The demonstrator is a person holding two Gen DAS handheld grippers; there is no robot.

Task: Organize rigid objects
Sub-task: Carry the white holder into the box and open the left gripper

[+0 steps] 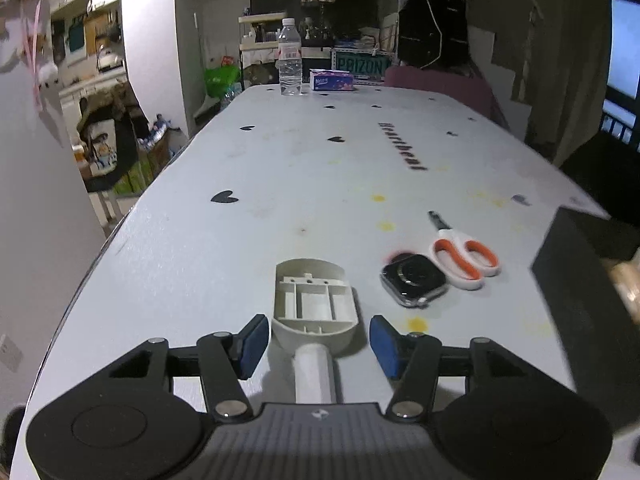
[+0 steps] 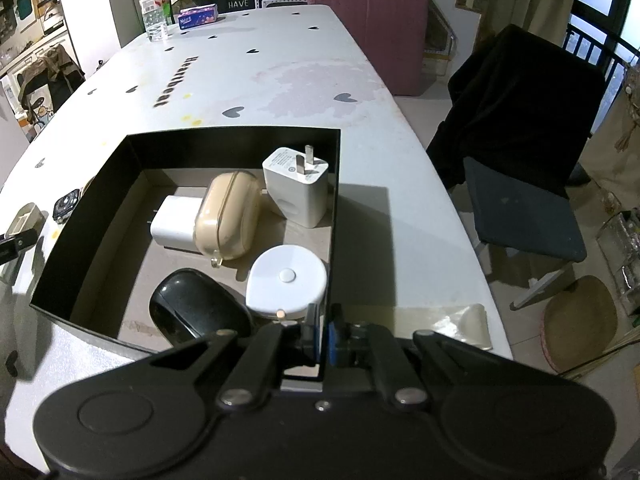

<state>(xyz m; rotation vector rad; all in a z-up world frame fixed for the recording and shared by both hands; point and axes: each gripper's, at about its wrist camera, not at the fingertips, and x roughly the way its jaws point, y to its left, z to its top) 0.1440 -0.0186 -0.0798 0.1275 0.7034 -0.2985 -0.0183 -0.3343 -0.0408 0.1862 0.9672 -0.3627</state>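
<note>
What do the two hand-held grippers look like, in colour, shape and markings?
Both look alike. The left hand-held gripper has a black body with two round discs, a ribbed grey centre plate bearing a small white logo, black linkage bars with silver rivets, and blue pads. The right hand-held gripper shows the same black discs, bars, rivets and blue pads. No cables or sleeves are visible.

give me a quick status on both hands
Left gripper open around beige tool. Right gripper shut on box wall. Watch, scissors still out.
</note>
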